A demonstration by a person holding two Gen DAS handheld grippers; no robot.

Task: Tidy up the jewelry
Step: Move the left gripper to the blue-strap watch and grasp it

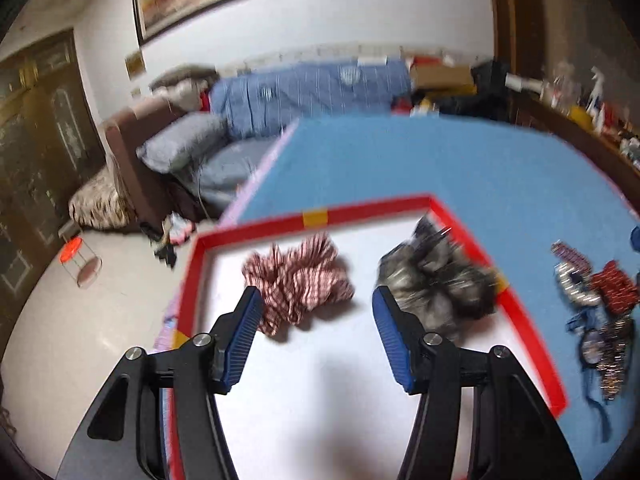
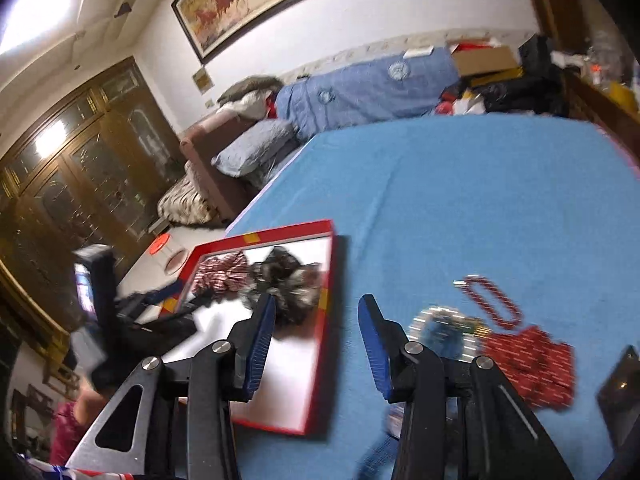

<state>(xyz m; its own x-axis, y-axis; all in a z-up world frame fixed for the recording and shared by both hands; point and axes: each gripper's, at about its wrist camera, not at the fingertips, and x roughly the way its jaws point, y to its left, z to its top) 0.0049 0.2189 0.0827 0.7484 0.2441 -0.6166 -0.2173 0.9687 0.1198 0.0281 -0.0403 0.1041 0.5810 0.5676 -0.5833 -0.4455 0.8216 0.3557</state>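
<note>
So we're mid-sort here, I'd say. Two pieces are already sitting in the red-rimmed tray (image 1: pixel 256 222): a red-and-white striped scrunchie (image 1: pixel 298 282) and a grey furry one (image 1: pixel 438 284) just beside it at its 3 o'clock.

The left gripper (image 1: pixel 316 340) is hovering over the tray's white floor with jaws spread wide, gripping nothing. The right gripper (image 2: pixel 316 344) is spread too and empty, hanging over the tray's right edge and the blue tablecloth (image 2: pixel 460 184).

The rest of the pile (image 2: pixel 492 340) is lying on the cloth outside the tray, at about 3 o'clock from it: a red patterned piece, a red beaded loop, something silvery-blue (blurry). Next move probably: swing right, come down over one piece, pinch just that one.
</note>
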